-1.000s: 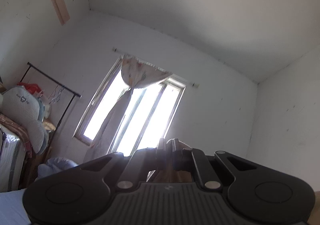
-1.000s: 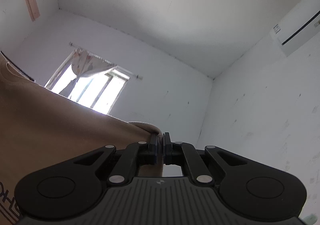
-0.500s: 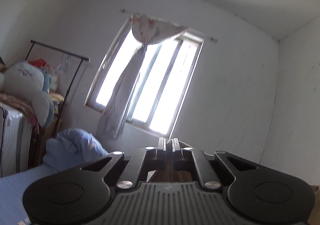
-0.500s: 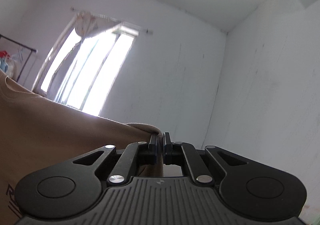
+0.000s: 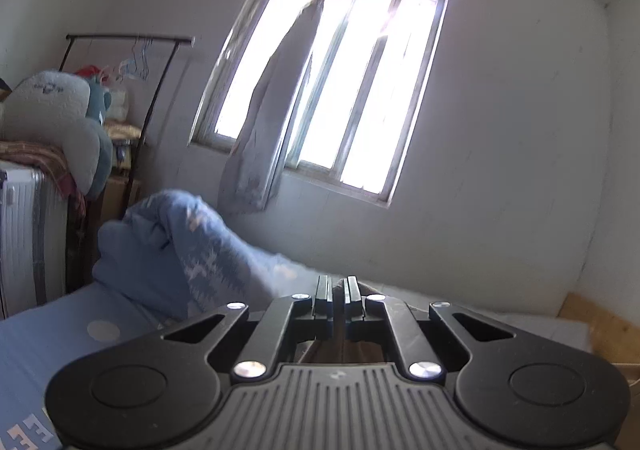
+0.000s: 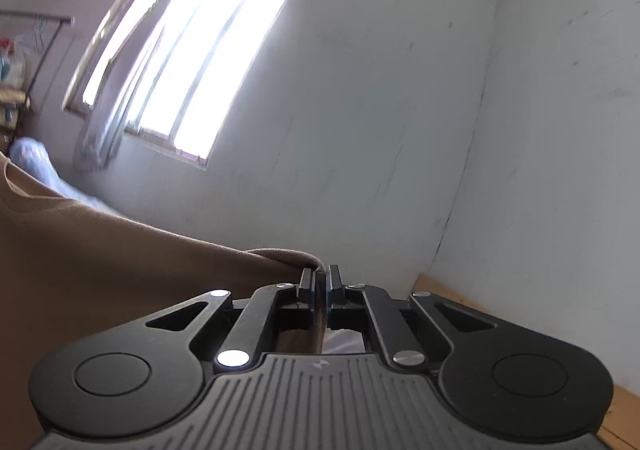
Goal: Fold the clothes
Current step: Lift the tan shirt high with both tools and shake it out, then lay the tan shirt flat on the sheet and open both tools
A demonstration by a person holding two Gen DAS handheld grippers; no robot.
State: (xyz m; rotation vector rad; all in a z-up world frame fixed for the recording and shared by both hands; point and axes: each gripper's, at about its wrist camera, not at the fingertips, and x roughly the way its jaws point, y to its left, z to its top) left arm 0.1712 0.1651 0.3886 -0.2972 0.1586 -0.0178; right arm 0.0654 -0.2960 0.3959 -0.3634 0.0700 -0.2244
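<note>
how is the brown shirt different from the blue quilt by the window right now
The brown shirt is plain and hangs pinched by the right hand-held gripper and left hand-held gripper; the blue quilt is patterned and lies heaped, unheld, on the bed. Both are soft fabric.

A home bedroom: bed (image 5: 48, 334) with blue duvet (image 5: 168, 250), curtained window (image 5: 332, 89), clothes rail (image 5: 128, 37).

left tool (image 5: 337, 292) and right tool (image 6: 321, 282) — matte black, ribbed grey bases, silver screws.
</note>
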